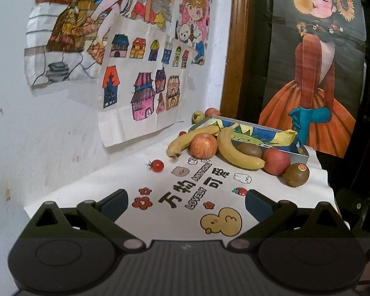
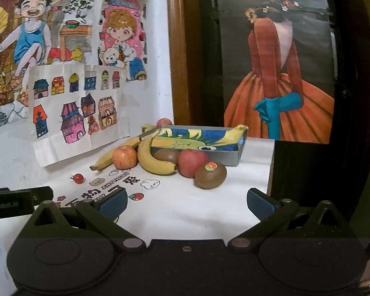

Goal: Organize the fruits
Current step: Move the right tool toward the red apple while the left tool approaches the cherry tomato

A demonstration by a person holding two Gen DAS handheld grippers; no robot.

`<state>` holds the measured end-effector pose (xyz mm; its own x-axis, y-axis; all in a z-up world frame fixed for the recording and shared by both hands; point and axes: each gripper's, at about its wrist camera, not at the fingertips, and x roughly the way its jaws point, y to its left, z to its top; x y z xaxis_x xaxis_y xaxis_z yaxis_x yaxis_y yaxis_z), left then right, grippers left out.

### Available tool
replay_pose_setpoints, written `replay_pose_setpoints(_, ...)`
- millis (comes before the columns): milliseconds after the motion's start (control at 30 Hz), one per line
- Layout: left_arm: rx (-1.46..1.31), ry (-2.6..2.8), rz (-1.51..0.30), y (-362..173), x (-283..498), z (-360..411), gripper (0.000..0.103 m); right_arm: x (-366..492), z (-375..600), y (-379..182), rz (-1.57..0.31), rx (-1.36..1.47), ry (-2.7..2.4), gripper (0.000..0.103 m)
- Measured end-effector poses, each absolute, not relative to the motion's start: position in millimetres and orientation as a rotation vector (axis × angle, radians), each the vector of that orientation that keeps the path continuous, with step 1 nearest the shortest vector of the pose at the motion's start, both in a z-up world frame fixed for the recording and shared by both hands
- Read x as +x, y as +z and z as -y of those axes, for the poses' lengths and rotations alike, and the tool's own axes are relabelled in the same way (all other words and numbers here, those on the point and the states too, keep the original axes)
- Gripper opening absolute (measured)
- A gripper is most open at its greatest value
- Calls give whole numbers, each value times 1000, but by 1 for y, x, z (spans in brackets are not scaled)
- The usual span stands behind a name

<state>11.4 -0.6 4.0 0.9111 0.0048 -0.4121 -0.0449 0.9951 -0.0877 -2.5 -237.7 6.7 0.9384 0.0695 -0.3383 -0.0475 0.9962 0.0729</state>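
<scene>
Jaws, left: my left gripper [image 1: 186,203] stands wide apart with nothing between the pads, hovering over the printed white cloth [image 1: 111,187].
Jaws, right: my right gripper [image 2: 187,203] is spread just as wide and empty, near the cloth's right side.
Fruit pile: I see two bananas [image 1: 236,151], two red apples [image 1: 204,145] and two kiwis [image 2: 211,175] bunched together in front of the tray, none of them inside it.
Tray: a grey metal tray [image 2: 230,156] with a blue and yellow lining sits at the back of the cloth, its near wall touching the pile.
Stray piece: a cherry tomato [image 1: 157,165] lies alone, left of the pile.
Behind tray: one more apple [image 2: 164,121] and a greenish fruit [image 1: 197,116] by the wall.
</scene>
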Motion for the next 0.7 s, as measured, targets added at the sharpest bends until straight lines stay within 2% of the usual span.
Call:
replay_pose_setpoints(467, 27, -46, -392, 51, 70, 0, 103, 62, 254, 88, -302, -38, 258, 102)
replay_pose_setpoints(700, 40, -33, -403, 45, 105, -4, 103, 106, 260, 81, -318, 16, 282, 102)
